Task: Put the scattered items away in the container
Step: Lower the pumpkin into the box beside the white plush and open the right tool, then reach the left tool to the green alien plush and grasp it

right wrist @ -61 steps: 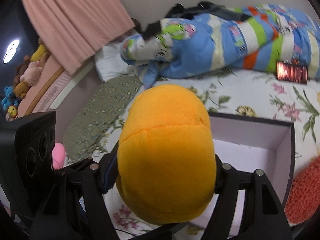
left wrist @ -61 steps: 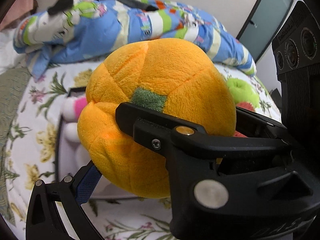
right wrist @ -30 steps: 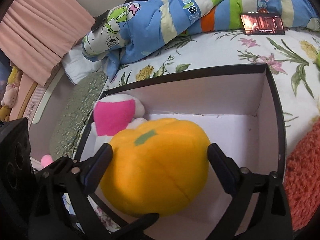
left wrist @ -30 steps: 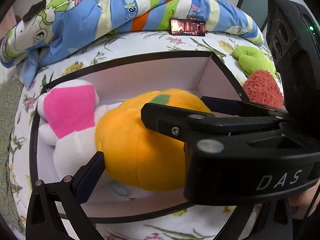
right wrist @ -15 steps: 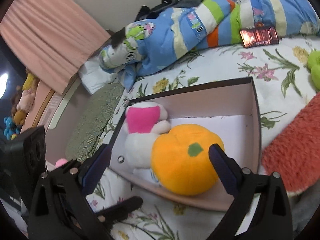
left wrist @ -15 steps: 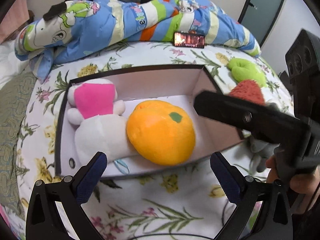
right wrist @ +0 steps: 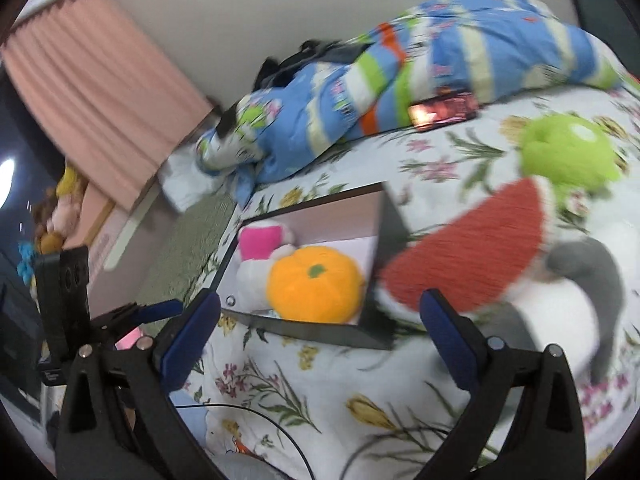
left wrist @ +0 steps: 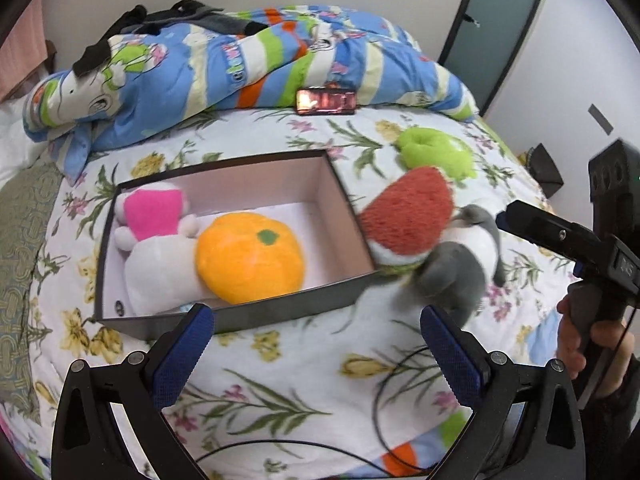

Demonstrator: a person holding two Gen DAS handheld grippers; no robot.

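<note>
An orange plush fruit [left wrist: 250, 258] lies in the dark box [left wrist: 248, 314] beside a white and pink plush [left wrist: 152, 216]. Both grippers hang above the floral bedspread in front of the box. My left gripper [left wrist: 316, 320] is open and holds nothing. My right gripper [right wrist: 320, 304] has its jaws opening, with nothing between them; it also shows at the right edge of the left wrist view [left wrist: 560, 240]. A red watermelon plush [right wrist: 468, 256] leans on the box's right end, with a grey and white plush [right wrist: 580, 280] next to it and a green apple plush [right wrist: 568, 152] behind.
A striped quilt [left wrist: 240, 60] and a small glowing red device [left wrist: 326, 101] lie at the far side of the bed. A green pillow [left wrist: 24, 240] is at the left. A black cable [left wrist: 400, 360] loops over the near bedspread. A pink curtain [right wrist: 100, 80] hangs on the left.
Both grippers let go of the orange plush, which now lies in the box. Both pulled back and upward, and the right one swung right, bringing the watermelon and grey plush into view.
</note>
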